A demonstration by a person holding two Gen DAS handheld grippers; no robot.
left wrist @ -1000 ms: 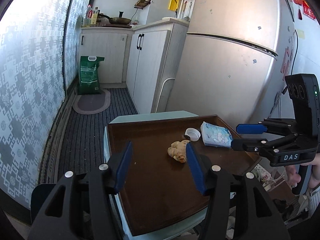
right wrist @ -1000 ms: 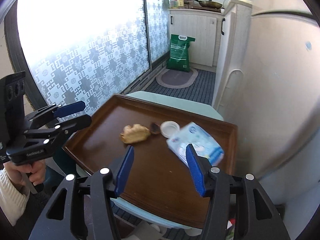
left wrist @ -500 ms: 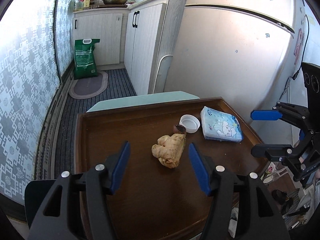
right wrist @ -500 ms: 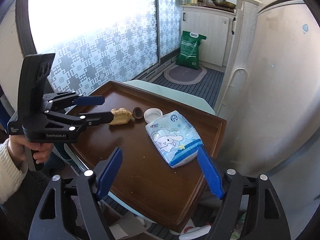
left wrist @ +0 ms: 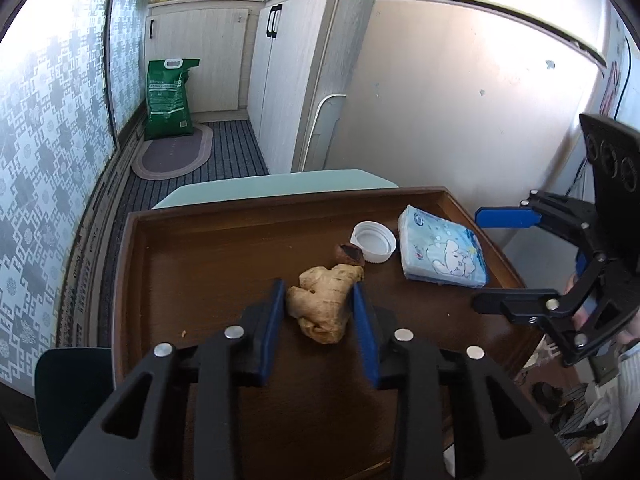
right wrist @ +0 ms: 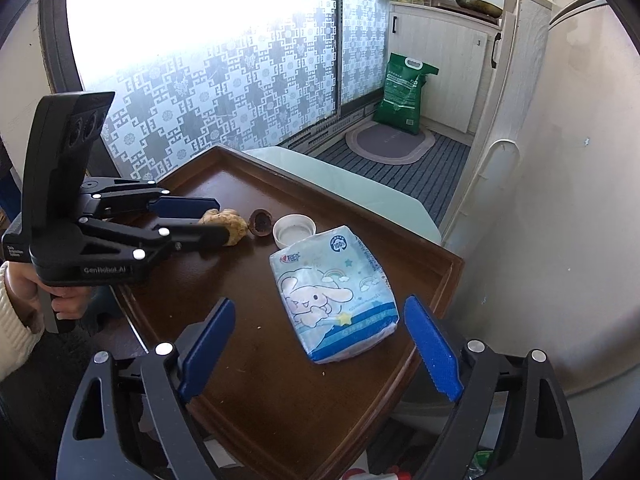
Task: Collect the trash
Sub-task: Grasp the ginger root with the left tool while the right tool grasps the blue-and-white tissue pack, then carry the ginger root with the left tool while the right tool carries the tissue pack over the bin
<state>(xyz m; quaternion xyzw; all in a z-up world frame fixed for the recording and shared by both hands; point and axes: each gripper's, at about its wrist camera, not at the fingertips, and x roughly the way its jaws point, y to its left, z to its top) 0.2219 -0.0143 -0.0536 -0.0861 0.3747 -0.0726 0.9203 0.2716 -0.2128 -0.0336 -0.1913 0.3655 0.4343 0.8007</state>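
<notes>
Left gripper (left wrist: 318, 306) is closing w/ ginger piece (left wrist: 326, 307) between its pads, mid tray (left wrist: 208, 264); firm, knobbly, light, so gripping across the thick middle looks best. Right gripper (right wrist: 320, 344) is opening wide over soft tissue pack (right wrist: 334, 294), nothing pinched

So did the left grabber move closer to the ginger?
Yes. The left gripper came forward over the tray; the ginger that lay ahead of its tips now sits between its closing jaws, beside the cap.
</notes>
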